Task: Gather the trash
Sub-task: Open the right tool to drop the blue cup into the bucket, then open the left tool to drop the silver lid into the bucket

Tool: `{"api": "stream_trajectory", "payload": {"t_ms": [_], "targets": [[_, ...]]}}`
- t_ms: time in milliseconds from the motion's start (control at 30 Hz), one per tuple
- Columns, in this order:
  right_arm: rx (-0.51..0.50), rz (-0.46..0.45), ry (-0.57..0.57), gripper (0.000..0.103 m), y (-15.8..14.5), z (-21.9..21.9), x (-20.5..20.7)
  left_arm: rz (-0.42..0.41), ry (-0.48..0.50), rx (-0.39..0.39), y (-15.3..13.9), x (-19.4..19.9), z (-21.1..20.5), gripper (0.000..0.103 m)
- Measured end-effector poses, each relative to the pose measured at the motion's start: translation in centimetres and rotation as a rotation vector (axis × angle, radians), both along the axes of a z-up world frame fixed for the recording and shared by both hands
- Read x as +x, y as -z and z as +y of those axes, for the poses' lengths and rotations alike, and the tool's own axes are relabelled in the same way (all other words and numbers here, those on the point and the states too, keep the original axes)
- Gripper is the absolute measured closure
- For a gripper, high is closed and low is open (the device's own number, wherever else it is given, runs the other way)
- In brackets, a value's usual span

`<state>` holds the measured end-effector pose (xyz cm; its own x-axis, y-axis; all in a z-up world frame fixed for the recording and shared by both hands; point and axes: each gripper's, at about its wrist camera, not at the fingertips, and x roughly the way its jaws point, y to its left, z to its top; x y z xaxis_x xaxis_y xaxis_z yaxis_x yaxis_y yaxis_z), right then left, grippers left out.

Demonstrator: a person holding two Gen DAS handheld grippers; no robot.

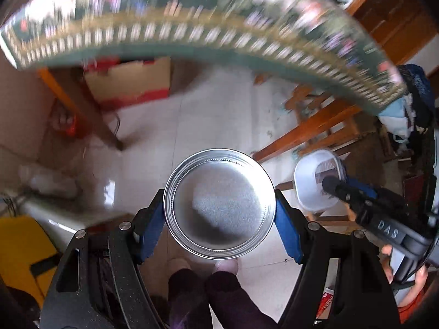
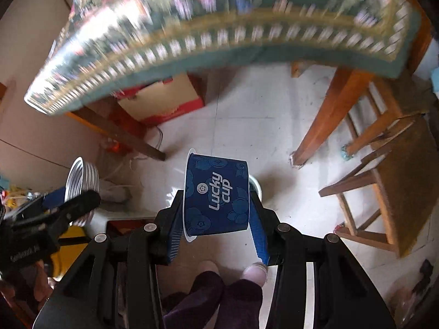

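Clamped in my left gripper (image 1: pixel 219 208) at lower centre sits the silver tin (image 1: pixel 219 205), my right gripper (image 2: pixel 216 200) pinches the blue Lucky cup (image 2: pixel 216 194), so I should keep both jaws firm and level until a bin appears below.

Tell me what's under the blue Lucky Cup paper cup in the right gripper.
Below the blue Lucky Cup paper cup, held sideways in the right gripper, lies pale tiled floor and a white container's rim. The cup hides the rest of that container.

can (image 1: pixel 219 205): matt metal | cup (image 2: pixel 216 194): glossy paper | floor (image 1: pixel 219 109): glossy tile
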<state>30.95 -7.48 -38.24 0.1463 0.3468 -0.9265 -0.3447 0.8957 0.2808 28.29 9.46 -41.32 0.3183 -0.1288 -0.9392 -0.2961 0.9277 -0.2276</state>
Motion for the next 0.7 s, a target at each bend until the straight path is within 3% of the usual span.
{"api": "stream_trajectory", "payload": {"t_ms": [200, 333, 567, 700], "targets": [[0.029, 0.01, -0.046, 0.063, 6.6, 2.1, 0.8, 0.056, -0.036, 0.012, 7.7, 0.3, 1.5, 0.03], [0.036, 0.042, -0.064, 0.044, 9.9, 2.7, 1.4, 0.076, -0.036, 0.011, 11.5, 1.3, 1.8, 0.03], [-0.001, 0.054, -0.023, 0.044, 12.8, 1.4, 1.9, 0.102, 0.005, -0.012, 16.5, 3.2, 0.3, 0.03], [-0.047, 0.019, -0.02, 0.044, 13.1, 0.3, 2.2, 0.122, 0.043, -0.072, 18.6, 4.5, -1.4, 0.03]]}}
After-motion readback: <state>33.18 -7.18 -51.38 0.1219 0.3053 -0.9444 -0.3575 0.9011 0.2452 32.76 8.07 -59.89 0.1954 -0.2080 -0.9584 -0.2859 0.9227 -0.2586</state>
